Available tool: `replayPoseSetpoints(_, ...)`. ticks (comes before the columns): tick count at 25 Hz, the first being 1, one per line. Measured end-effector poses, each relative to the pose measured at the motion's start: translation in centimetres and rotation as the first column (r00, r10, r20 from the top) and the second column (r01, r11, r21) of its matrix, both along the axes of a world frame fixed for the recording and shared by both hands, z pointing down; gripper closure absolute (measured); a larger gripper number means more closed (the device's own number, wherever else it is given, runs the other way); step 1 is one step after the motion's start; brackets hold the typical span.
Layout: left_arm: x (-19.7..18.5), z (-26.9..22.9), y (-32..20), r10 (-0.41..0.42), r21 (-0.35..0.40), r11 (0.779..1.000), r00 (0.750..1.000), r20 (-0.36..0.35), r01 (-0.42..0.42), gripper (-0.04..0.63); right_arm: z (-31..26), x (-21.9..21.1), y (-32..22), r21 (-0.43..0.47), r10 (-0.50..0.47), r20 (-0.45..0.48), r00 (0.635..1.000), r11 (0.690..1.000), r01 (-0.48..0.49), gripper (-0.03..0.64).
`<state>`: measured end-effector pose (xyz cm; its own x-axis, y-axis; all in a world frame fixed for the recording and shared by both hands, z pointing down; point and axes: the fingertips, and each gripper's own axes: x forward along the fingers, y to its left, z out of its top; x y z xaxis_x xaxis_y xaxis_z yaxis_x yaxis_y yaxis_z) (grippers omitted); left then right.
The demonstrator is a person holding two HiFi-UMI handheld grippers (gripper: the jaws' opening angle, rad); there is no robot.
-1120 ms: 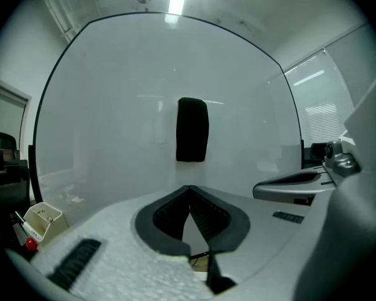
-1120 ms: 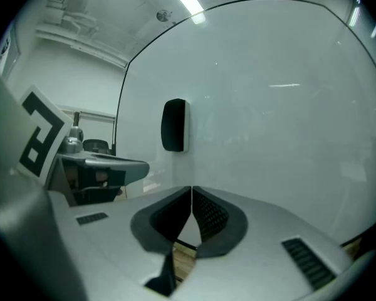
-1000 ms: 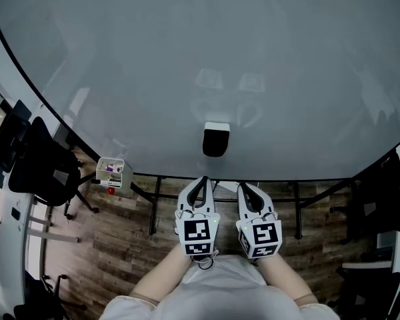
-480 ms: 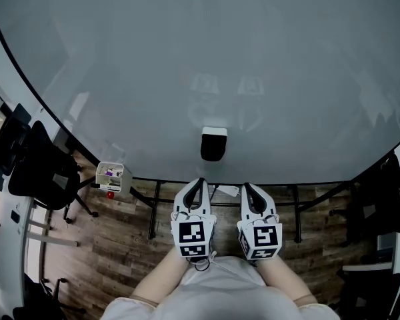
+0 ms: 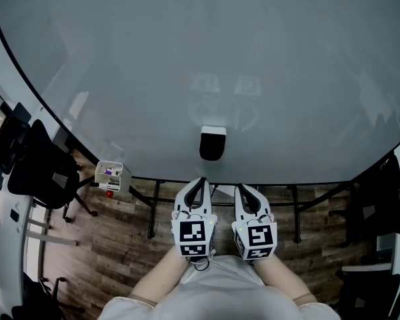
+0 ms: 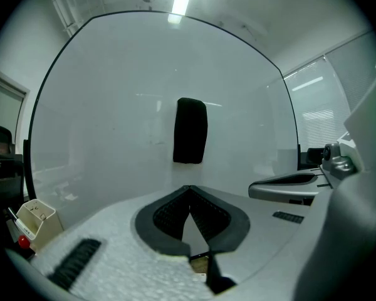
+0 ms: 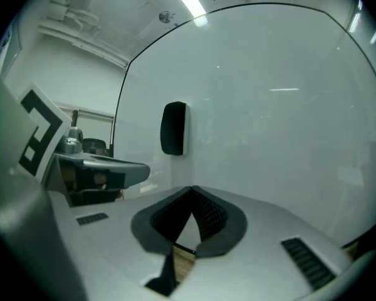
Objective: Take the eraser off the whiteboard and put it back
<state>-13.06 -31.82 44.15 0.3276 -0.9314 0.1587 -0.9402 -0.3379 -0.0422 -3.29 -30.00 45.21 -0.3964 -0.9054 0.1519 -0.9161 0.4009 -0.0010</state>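
Eraser [image 5: 213,143] sitting on the whiteboard [image 5: 187,59], left claw [image 5: 200,179] and right claw [image 5: 239,187] both pinched closed on nothing, well short of it: either unstarted or finished.

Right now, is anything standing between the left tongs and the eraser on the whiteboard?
Nothing visible does. The eraser sits on the whiteboard ahead of the left tongs, whose jaws are shut and empty. Only open air lies between them, and the right tongs are off to the side.
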Motion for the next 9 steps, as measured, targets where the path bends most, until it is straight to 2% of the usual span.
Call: replayPoseSetpoints(9, 0.51, 0.28, 0.17, 0.013, -0.017, 1.0, 1.0, -0.006, -0.013, 0.577, -0.1, 0.42, -0.09, -0.011, 0.008, 0.005, 1.0, 1.0, -0.008, 0.591)
